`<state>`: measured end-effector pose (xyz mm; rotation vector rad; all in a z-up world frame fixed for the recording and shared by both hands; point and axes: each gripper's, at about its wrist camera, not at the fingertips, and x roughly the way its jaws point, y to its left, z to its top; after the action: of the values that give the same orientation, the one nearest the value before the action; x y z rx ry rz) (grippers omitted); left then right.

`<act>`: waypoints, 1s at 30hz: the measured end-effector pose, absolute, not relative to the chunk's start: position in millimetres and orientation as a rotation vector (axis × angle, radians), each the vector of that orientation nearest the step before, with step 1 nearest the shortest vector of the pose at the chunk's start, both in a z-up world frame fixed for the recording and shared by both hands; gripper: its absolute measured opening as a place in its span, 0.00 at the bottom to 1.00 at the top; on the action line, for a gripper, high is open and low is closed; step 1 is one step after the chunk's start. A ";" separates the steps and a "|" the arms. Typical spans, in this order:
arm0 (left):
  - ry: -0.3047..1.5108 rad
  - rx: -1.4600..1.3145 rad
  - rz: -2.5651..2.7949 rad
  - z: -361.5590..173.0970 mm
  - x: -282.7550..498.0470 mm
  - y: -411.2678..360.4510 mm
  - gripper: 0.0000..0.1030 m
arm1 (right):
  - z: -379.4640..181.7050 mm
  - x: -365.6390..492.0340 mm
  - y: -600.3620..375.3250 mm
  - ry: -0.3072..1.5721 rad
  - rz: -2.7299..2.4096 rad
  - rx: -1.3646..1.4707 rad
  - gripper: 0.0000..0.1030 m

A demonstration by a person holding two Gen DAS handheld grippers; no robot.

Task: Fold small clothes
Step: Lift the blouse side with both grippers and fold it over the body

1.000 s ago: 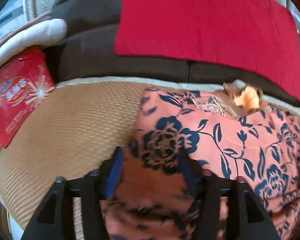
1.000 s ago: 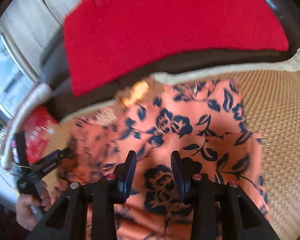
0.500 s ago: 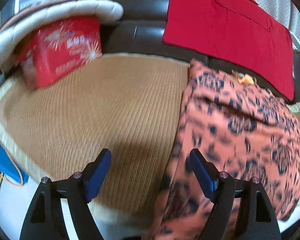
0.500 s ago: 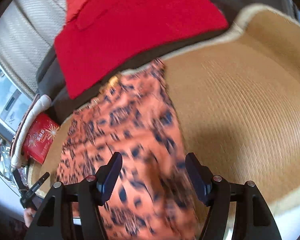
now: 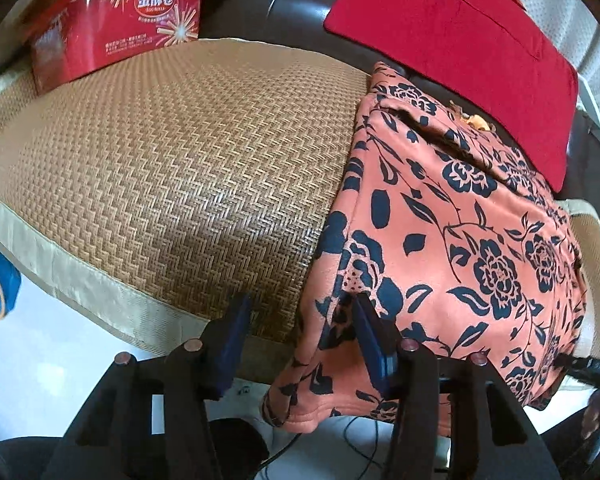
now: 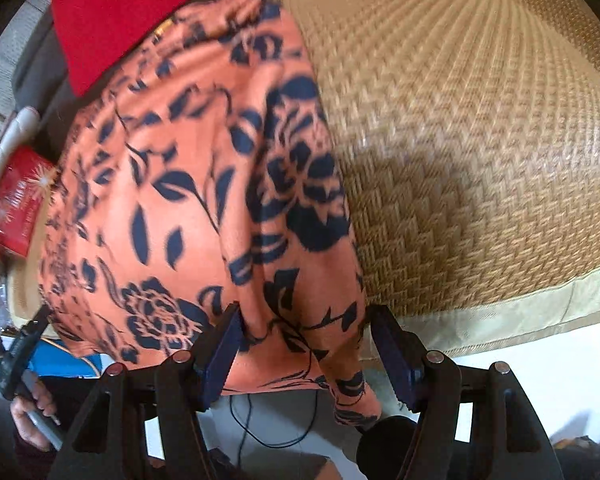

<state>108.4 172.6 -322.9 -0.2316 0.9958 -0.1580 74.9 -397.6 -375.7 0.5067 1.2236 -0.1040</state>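
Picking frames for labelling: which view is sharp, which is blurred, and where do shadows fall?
Left wrist view: sharp; the woven mat shows crisp herringbone, with a soft shadow near the floral garment. Right wrist view: motion-blurred, the garment's print smeared, a shadow on the mat beside it. Both views bulge with fisheye distortion.

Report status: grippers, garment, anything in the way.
Left gripper open, jaws just closing at garment hem. Right gripper open, astride hem, no grip. Garment flat on mat, hem overhanging. Tin clear.

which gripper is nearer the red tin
Left. The left gripper is at the floral garment's edge on the side facing the red tin; the right gripper is at the garment's far edge.
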 end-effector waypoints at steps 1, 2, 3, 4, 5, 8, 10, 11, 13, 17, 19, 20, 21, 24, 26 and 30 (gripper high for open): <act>1.004 -0.236 -0.161 -324.4 109.1 171.9 0.62 | -376.5 74.3 -396.2 1.219 -0.112 0.502 0.68; 1.017 -0.240 -0.162 -326.8 109.7 171.4 0.73 | -376.0 73.7 -395.3 1.215 -0.116 0.496 0.68; 1.029 -0.246 -0.166 -329.3 109.7 170.5 0.75 | -376.0 73.1 -394.4 1.211 -0.120 0.494 0.66; 1.037 -0.244 -0.173 -331.2 109.4 169.0 0.75 | -375.2 72.2 -392.7 1.205 -0.118 0.492 0.58; 1.047 -0.230 -0.179 -332.9 109.0 166.4 0.75 | -373.7 72.2 -387.9 1.203 -0.117 0.474 0.55; 1.053 -0.178 -0.181 -336.0 106.0 160.3 0.75 | -373.0 69.0 -374.0 1.200 -0.138 0.405 0.45; 1.053 -0.168 -0.193 -336.2 105.0 156.9 0.64 | -373.1 65.6 -372.2 1.196 -0.140 0.402 0.41; 1.053 -0.164 -0.192 -335.7 103.7 156.6 0.54 | -373.2 63.1 -371.7 1.196 -0.141 0.404 0.40; 1.057 -0.189 -0.216 -334.7 102.0 157.5 0.51 | -372.5 53.4 -371.3 1.215 -0.108 0.421 0.35; 1.124 -0.218 -0.264 -342.4 97.8 154.3 0.53 | -382.3 44.4 -354.1 1.288 -0.085 0.371 0.38; 1.139 -0.190 -0.268 -346.7 96.2 149.2 0.53 | -381.4 42.8 -351.0 1.275 -0.074 0.361 0.38; 1.138 -0.181 -0.270 -346.8 95.6 147.5 0.51 | -380.5 42.0 -350.9 1.269 -0.068 0.366 0.37; 1.140 -0.183 -0.268 -347.2 95.1 148.2 0.39 | -380.0 39.5 -350.5 1.266 -0.056 0.366 0.30; 1.163 -0.260 -0.280 -350.3 98.4 154.1 0.07 | -367.6 43.2 -349.5 1.238 0.007 0.363 0.10; 1.156 -0.297 -0.315 -347.0 101.5 155.2 0.06 | -356.9 38.0 -347.5 1.214 0.043 0.352 0.09; 1.068 -0.279 -0.455 -313.5 94.4 145.3 0.06 | -327.6 22.6 -353.4 1.139 0.157 0.456 0.09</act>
<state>94.4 145.3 -313.5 -0.2788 1.0680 -0.4549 22.6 -353.4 -327.6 0.4561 1.1392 0.1573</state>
